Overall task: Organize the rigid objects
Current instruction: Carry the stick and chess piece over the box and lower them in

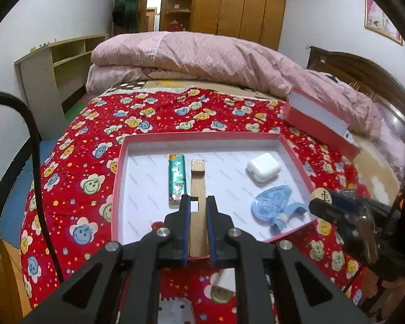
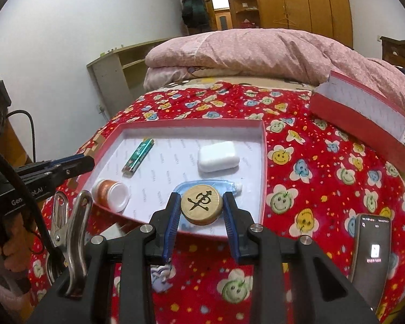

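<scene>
Wooden clip pinched lengthwise above red tray; round wooden chess piece pinched flat, character up. In tray: green lighter, white earbud case, blue heart pouch, orange jar on its side.

Bed — tray, lid, phone

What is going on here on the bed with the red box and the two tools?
A person is sorting small items into a shallow red tray on the bed. The left tool is shut on a wooden strip over the tray. The right tool grips a round wooden chess piece above the tray's near edge. A green lighter, a white earbud case and a blue heart-shaped pouch already lie inside.
</scene>
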Available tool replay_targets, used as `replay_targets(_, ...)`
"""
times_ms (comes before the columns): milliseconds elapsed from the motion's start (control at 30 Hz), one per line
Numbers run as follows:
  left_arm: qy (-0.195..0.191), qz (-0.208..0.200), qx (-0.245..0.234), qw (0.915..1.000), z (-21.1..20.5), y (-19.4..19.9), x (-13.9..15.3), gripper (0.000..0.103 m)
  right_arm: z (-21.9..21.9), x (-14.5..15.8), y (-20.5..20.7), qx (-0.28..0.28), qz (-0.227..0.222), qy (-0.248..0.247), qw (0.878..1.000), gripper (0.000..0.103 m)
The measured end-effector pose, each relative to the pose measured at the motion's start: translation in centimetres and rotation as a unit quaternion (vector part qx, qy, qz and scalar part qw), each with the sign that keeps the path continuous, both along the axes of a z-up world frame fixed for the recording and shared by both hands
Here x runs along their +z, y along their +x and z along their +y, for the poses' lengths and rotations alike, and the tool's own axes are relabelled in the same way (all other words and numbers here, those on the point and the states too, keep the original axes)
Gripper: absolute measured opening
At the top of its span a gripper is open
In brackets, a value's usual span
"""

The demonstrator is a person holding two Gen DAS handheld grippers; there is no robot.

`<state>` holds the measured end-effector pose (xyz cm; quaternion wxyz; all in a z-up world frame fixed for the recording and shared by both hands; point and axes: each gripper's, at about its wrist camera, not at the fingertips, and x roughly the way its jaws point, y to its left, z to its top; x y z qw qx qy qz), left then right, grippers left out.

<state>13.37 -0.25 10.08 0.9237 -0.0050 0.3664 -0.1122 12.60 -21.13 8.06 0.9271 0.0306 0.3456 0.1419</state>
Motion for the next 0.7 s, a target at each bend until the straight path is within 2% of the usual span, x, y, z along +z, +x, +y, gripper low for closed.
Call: replay_targets(700,0.019,0.028,0.03,0.999,0.9,5.1,-3.7,0.012,-0.2,-2.6,3.8,-0.036,-0.01,-0.015,0.999,0.032)
